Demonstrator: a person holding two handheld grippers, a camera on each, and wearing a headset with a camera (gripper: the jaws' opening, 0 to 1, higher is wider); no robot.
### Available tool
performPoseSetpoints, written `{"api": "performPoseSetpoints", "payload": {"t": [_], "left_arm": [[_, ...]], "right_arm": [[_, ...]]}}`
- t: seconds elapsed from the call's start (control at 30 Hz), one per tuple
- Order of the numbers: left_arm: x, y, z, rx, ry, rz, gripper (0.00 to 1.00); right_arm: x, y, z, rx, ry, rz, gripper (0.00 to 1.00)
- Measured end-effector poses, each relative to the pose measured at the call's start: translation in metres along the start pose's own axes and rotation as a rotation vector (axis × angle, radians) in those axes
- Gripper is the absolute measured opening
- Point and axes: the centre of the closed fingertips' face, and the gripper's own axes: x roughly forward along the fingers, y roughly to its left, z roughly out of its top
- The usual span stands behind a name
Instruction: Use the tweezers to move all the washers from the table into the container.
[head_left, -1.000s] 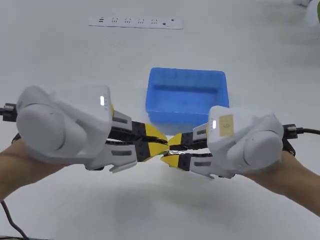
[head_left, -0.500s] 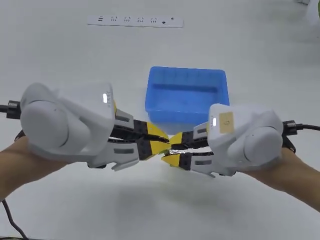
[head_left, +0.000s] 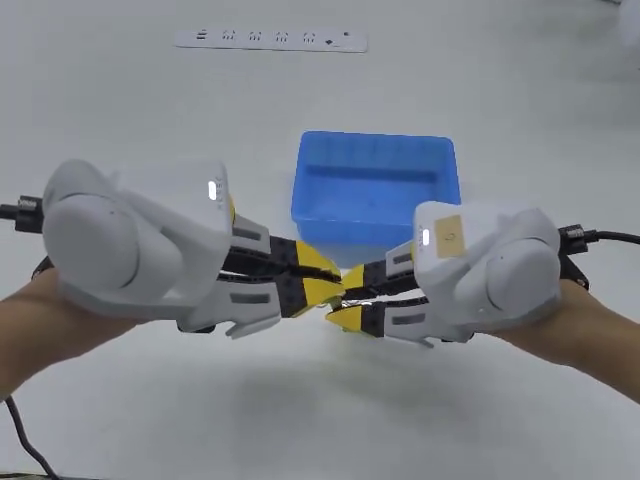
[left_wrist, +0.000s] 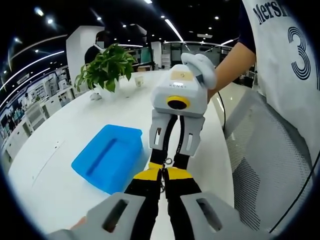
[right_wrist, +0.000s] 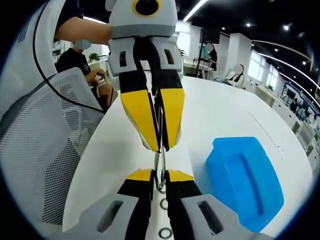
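My two grippers meet tip to tip in front of the blue container (head_left: 375, 190). The silver tweezers (right_wrist: 159, 145) run between them. My left gripper (head_left: 328, 287) is shut on one end and my right gripper (head_left: 342, 308) is shut on the other. In the right gripper view, the tweezers leave my own yellow jaws and enter the left gripper's yellow jaws above. Two small washers (right_wrist: 164, 203) lie on the white table just under my right gripper (right_wrist: 160, 176). In the left gripper view, my left gripper (left_wrist: 163, 175) faces the right one, with the container (left_wrist: 107, 157) to the left.
A white power strip (head_left: 270, 41) lies at the far edge of the white table (head_left: 150, 130). A potted plant (left_wrist: 102, 72) stands at the table's far end. A mesh chair (right_wrist: 45, 130) and a seated person are beside the table.
Both grippers stay tip to tip on the tweezers. The right one has edged slightly up and left. The view has shifted a little.
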Motion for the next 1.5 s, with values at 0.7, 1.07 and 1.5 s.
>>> {"api": "performPoseSetpoints", "payload": {"t": [0.7,1.07,1.5], "left_arm": [[-0.018,0.010,0.022,-0.018,-0.036,0.016,0.07],[-0.023,0.037,0.057,0.042,-0.070,0.016,0.07],[-0.017,0.059,0.072,0.065,-0.084,0.017,0.07]], "right_arm": [[-0.012,-0.013,0.025,-0.027,-0.016,-0.052,0.09],[-0.036,-0.046,0.047,-0.019,-0.068,-0.120,0.10],[-0.045,-0.074,0.051,-0.022,-0.093,-0.164,0.10]]}}
